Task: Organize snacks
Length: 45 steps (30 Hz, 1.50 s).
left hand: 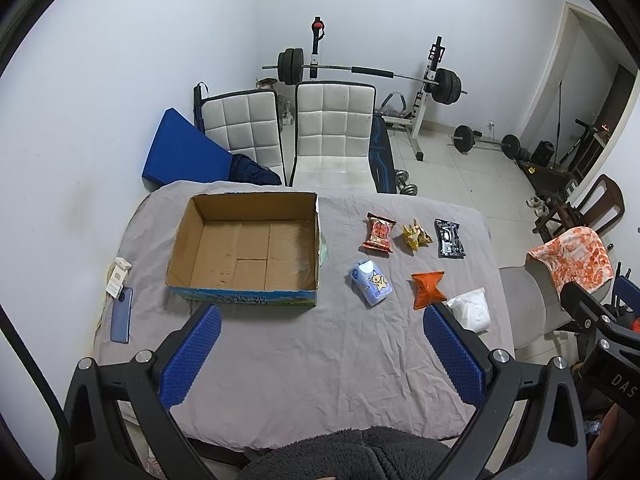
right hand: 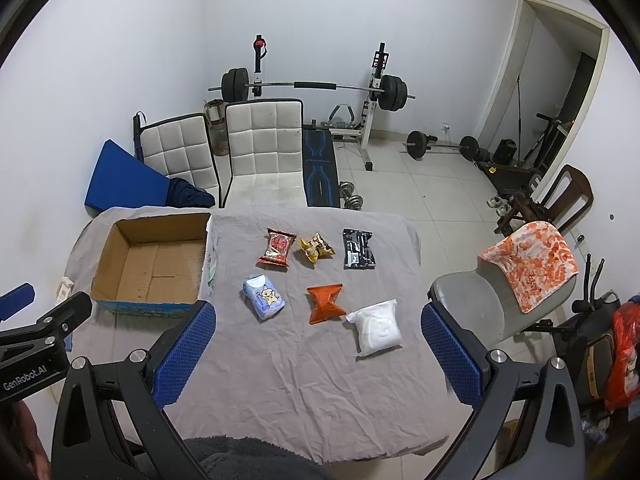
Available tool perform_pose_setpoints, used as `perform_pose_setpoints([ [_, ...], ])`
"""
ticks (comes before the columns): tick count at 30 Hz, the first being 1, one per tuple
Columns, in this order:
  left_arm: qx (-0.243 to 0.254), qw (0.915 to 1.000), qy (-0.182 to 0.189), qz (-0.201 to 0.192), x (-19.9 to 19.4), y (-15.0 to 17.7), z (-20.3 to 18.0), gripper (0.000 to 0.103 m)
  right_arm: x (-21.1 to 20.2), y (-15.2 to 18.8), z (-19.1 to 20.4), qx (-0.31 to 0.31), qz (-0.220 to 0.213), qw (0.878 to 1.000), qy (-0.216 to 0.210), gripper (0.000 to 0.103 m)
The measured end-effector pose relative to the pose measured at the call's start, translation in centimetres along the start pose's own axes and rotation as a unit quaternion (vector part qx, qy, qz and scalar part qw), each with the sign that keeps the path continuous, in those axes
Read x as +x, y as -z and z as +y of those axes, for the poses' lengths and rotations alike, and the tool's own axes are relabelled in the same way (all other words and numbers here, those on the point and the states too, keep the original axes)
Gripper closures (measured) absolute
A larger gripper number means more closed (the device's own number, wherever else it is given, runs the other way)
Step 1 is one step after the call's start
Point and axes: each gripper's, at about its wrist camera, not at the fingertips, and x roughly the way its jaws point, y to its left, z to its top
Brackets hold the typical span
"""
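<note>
An empty cardboard box (left hand: pixel 244 248) (right hand: pixel 154 262) sits at the table's left. To its right lie several snacks: a red packet (left hand: pixel 379 233) (right hand: pixel 279 247), a yellow packet (left hand: pixel 416 234) (right hand: pixel 316 249), a black packet (left hand: pixel 449 238) (right hand: pixel 359 249), a light blue packet (left hand: pixel 371 283) (right hand: pixel 264 297), an orange packet (left hand: pixel 427 289) (right hand: pixel 325 303) and a white bag (left hand: pixel 471 308) (right hand: pixel 377 327). My left gripper (left hand: pixel 320 356) hovers open above the table's near side. My right gripper (right hand: pixel 318 354) is open too, holding nothing, high above the white bag.
A grey cloth (left hand: pixel 320 360) covers the table. A blue phone (left hand: pixel 121 314) and a white card (left hand: pixel 119 276) lie at its left edge. Two white chairs (left hand: pixel 334 136) stand behind, a grey chair with an orange towel (right hand: pixel 530 264) at the right. Weights sit at the back.
</note>
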Motion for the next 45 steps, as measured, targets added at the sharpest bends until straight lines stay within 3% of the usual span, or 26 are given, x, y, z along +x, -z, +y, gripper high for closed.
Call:
perform_pose_setpoints([
  [32,0.003,1.0000,0.000,0.004,-0.2,0.2,-0.7,0.000,0.4,0.1,1.0,0.001,0.005,1.000,-0.012,0.000],
  [39,0.008,0.9996,0.012,0.024,2.6,-0.7,-2.9,0.000,5.4,0.4,-2.4,0.035,0.052,0.998,-0.015,0.000],
  [45,0.010,0.9982,0.021,0.056,9.3,-2.8,-5.0,0.000,14.6,0.9,-6.5,0.048,0.112,0.993,0.006,0.000],
])
